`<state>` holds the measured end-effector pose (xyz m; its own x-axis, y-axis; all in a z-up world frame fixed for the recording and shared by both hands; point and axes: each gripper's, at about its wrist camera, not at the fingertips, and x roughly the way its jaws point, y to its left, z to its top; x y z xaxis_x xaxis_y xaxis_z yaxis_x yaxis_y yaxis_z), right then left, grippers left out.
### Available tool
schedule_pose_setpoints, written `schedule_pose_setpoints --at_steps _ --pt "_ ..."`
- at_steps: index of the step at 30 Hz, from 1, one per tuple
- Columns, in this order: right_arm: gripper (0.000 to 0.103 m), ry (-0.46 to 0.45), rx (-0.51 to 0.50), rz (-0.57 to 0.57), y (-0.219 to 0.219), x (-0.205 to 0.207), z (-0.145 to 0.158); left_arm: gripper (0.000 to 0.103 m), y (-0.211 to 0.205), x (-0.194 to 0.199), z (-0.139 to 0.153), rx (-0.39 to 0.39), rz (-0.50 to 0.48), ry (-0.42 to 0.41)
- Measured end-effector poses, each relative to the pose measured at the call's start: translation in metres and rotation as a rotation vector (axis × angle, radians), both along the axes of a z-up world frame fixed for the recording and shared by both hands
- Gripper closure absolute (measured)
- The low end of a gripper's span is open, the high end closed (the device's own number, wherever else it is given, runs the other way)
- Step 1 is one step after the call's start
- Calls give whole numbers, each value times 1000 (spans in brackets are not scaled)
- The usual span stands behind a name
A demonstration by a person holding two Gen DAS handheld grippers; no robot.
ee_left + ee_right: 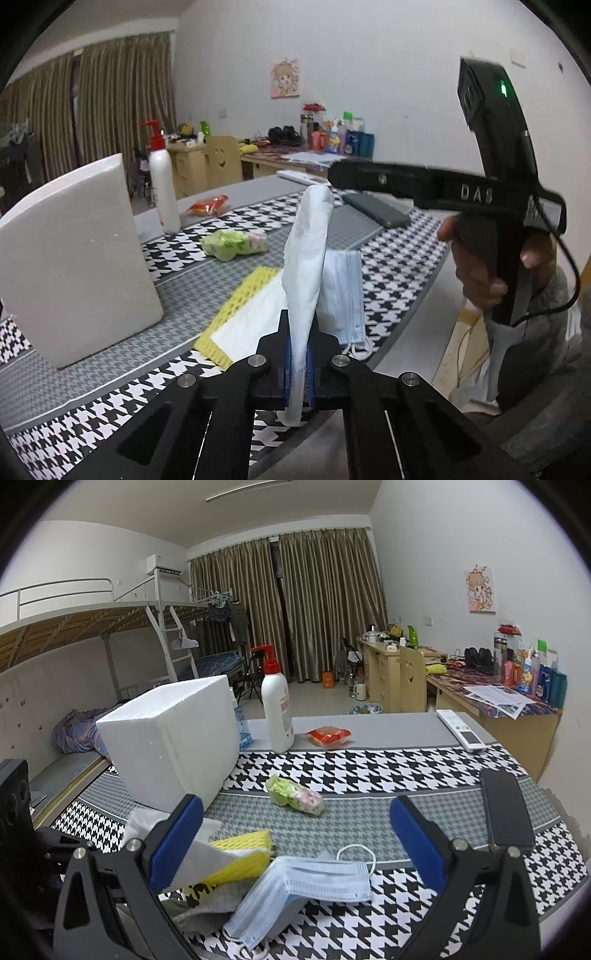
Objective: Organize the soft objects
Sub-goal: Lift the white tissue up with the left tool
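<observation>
My left gripper (300, 343) is shut on a white tissue (308, 243), which stands up from between the blue pads, lifted off the table. Behind it lie a light blue face mask (343, 295) and a yellow sponge cloth (243, 299) with a white sheet on it. My right gripper (297, 840) hangs open and holds nothing, above the face mask (306, 884). In the right wrist view the tissue (207, 854) crosses behind the left pad, over the yellow sponge cloth (243, 849). A grey cloth (210, 904) lies beside the mask.
A white foam box (173, 738) stands at the left, with a green packet (295, 795) mid-table. Farther back are a pump bottle (277, 709), a red packet (328, 736) and a remote (460, 729). A dark phone (508, 812) lies right. A hand (480, 273) holds the right gripper.
</observation>
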<state>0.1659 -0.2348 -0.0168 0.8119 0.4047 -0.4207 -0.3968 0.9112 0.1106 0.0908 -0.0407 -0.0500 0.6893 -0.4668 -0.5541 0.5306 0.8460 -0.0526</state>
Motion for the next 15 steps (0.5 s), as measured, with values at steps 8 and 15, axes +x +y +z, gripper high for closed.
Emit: schedule_pose_setpoints --at_steps 8,15 --pt "1 4 -18 17 9 11 4 97 25 5 13 -51 99 -20" --pt "1 25 -56 37 23 26 2 97 44 9 16 -48 183 -36"
